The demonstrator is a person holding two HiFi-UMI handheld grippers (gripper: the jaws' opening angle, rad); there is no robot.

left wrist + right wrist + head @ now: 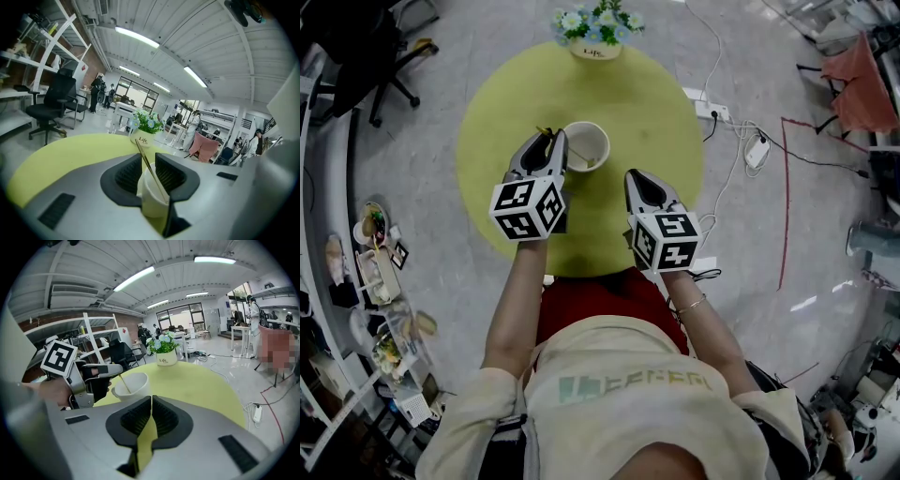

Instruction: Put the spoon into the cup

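**A:** So how far along are you with this one?

**B:** Pretty much there, I'd say. The spoon is in the cup. Its bowl end is down inside and the handle leans out over the rim toward the left. The cup sits on the yellow table, a bit left of the middle, with the flower pot at the far edge.

**A:** And your tongs?

**B:** Your left gripper is right beside the cup on its left. Its jaws are apart and the thin handle runs slantwise through the gap, but from what I can see the pads aren't pinching it. Your right gripper hangs nearer to you, right of the cup. Its jaws are together with nothing in them, only table showing beyond.

**A:** So what's left?

**B:** My guess is just backing the left one off without snagging the handle. It's a light cup, so a tug on that handle could tip it.
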